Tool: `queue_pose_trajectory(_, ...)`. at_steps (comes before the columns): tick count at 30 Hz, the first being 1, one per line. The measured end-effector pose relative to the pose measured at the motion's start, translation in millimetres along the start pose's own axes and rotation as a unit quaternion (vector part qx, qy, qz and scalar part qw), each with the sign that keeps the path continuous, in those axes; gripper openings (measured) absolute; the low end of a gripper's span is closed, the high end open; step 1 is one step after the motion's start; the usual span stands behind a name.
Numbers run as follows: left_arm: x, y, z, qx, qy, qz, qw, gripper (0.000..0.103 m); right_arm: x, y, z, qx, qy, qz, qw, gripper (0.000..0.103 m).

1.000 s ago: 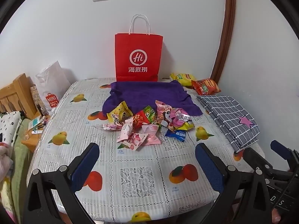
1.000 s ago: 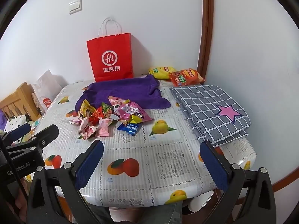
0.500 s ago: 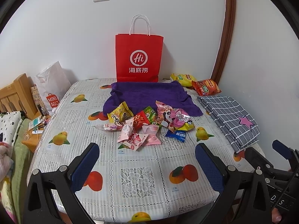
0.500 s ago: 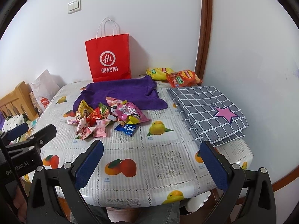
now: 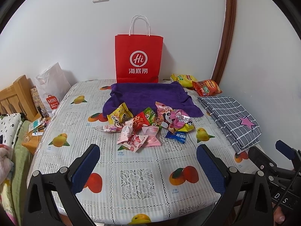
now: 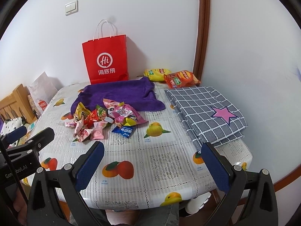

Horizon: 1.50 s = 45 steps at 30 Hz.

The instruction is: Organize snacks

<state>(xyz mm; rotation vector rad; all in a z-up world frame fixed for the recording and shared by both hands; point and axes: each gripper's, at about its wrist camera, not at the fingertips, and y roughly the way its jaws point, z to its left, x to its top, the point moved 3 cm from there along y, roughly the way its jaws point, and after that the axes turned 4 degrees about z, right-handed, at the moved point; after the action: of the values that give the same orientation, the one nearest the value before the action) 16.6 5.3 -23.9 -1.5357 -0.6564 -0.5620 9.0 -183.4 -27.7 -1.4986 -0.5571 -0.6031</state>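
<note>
A pile of small snack packets [image 5: 148, 124] lies mid-table, also in the right wrist view [image 6: 105, 118]. A blue packet [image 5: 176, 136] [image 6: 124, 131] lies at its right edge. A purple towel [image 5: 150, 96] [image 6: 120, 94] lies behind the pile. A yellow chip bag [image 5: 183, 79] [image 6: 157, 73] and an orange chip bag [image 5: 206, 87] [image 6: 180, 79] lie at the back right. My left gripper [image 5: 147, 169] is open and empty above the table's near edge. My right gripper [image 6: 153, 167] is open and empty, to its right.
A red paper bag [image 5: 138, 56] [image 6: 106, 58] stands against the back wall. A folded grey checked cloth with a pink star [image 5: 233, 116] [image 6: 205, 113] lies on the right side. The fruit-print tablecloth [image 5: 135, 184] covers the table. A white shopping bag [image 5: 50, 88] and bed are at left.
Both views have shifted slightly; the grippers stay open and empty. Nothing on the table has moved.
</note>
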Motion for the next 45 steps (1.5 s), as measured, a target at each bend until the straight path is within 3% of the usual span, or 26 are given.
queue_pose_trajectory(45,-1,-3,3,-0.008,0.004,-0.009,0.9999,0.103,-4,-3,13,0.009,-0.013,-0.004,1.000,0.101)
